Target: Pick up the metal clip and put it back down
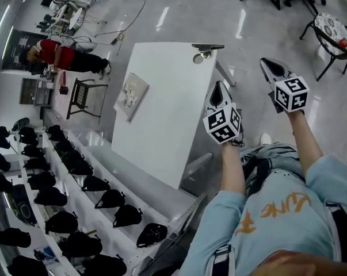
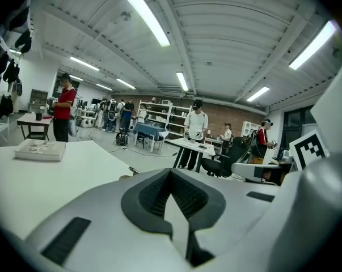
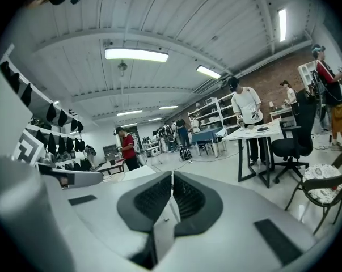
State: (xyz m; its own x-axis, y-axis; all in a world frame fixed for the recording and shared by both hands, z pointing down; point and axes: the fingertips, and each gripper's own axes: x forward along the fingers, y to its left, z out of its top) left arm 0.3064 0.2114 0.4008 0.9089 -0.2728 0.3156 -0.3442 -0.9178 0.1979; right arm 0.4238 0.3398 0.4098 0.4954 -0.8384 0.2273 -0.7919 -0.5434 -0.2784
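The metal clip (image 1: 205, 49) lies at the far edge of the white table (image 1: 161, 125), with a small round piece just beside it. My left gripper (image 1: 218, 86) hovers over the table's right edge, short of the clip, and its jaws meet with nothing between them. To the right of the table, over the floor, my right gripper (image 1: 267, 62) is shut and empty too. The left gripper view shows its own closed jaws (image 2: 171, 170) above the tabletop. In the right gripper view the closed jaws (image 3: 172, 174) point out into the room.
A flat booklet (image 1: 130, 95) lies on the table's left part. White shelves (image 1: 104, 148) with several black items line the left side. A black chair (image 1: 84, 98) and a person in red (image 1: 58, 53) are beyond them. A round side table (image 1: 332, 27) stands at the far right.
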